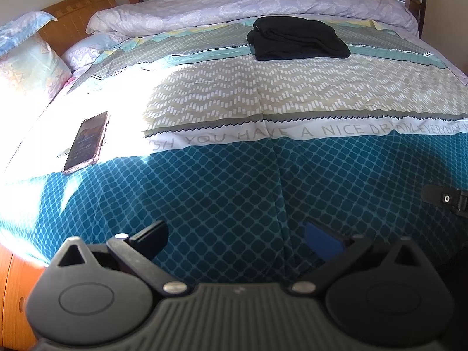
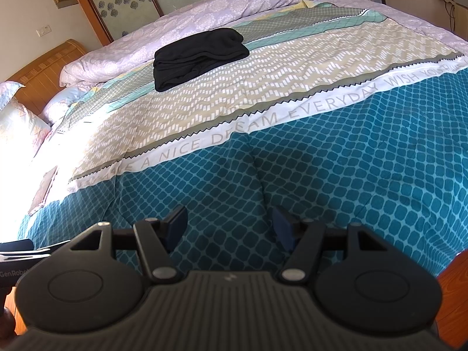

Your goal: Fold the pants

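Black pants (image 1: 297,39) lie folded in a compact stack on the far part of the bed, near the rolled lilac duvet; they also show in the right wrist view (image 2: 197,58). My left gripper (image 1: 237,238) is open and empty, low over the teal part of the bedspread at the near edge, far from the pants. My right gripper (image 2: 229,225) is open and empty too, over the same teal band. Part of the right gripper (image 1: 447,199) shows at the right edge of the left wrist view.
A phone (image 1: 86,142) in a pink case lies on the bedspread at the left, in bright sunlight. Pillows (image 1: 27,67) and a wooden headboard (image 1: 77,11) are at the far left. The lilac duvet (image 1: 248,5) is bunched along the far side. The patterned bedspread (image 2: 321,161) covers the bed.
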